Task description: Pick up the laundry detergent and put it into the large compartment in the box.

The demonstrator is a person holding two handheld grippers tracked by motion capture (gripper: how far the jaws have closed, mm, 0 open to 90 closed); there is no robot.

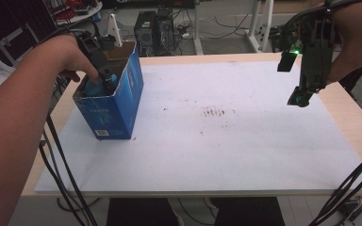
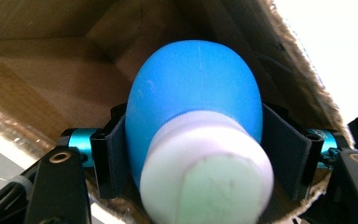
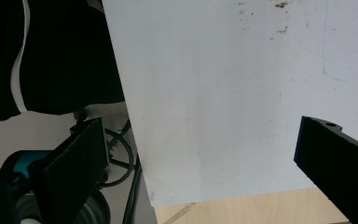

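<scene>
A blue cardboard box (image 1: 118, 101) stands open-topped at the table's left. My left gripper (image 1: 104, 80) reaches down into its mouth and is shut on a blue bottle (image 2: 193, 100) with a white cap (image 2: 207, 172); both pads (image 2: 114, 161) press the bottle's sides, and brown box walls (image 2: 51, 60) surround it. The bottle (image 1: 94, 88) shows just inside the box opening. My right gripper (image 1: 301, 98) hangs in the air over the table's right side, pointing down. Its jaws stand wide apart with nothing between them, above the white sheet (image 3: 214, 93).
A white sheet (image 1: 207, 136) covers most of the wooden table (image 1: 353, 117). Faint brown stains (image 1: 214, 112) mark its middle. Behind the table stand computer cases (image 1: 153, 28) and cables on the floor. Black cables (image 1: 61, 174) trail off the table's front at both sides.
</scene>
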